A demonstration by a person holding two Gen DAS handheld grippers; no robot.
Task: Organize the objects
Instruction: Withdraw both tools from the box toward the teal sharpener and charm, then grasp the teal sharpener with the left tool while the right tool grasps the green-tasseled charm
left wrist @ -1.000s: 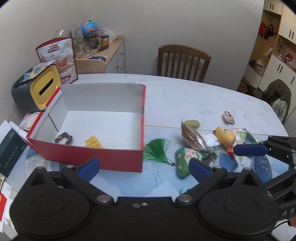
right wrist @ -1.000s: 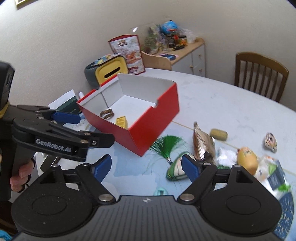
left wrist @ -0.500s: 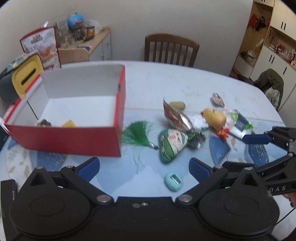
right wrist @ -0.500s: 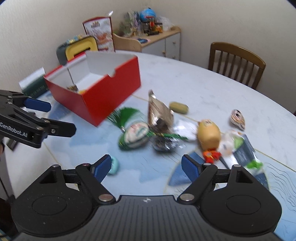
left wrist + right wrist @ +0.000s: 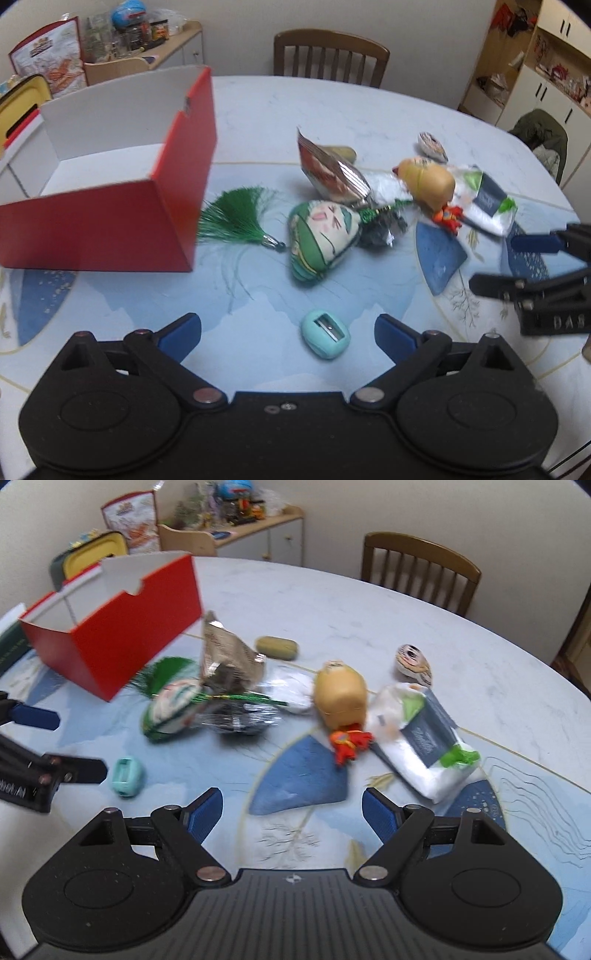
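Note:
A red box with a white inside stands on the table at the left. Beside it lie a green tassel, a green plush head, a silver foil packet, a yellow plush figure and a white wipes pack. A teal sharpener lies just ahead of my left gripper, which is open and empty. My right gripper is open over the blue mat, short of the yellow figure.
A small olive pouch and a patterned oval charm lie farther back. A wooden chair stands behind the table, a cluttered sideboard along the wall, and a yellow-and-grey bin past the box.
Both grippers have swung right, away from the red box and toward the pile of loose items, and moved closer to the table. Both stayed open and empty.

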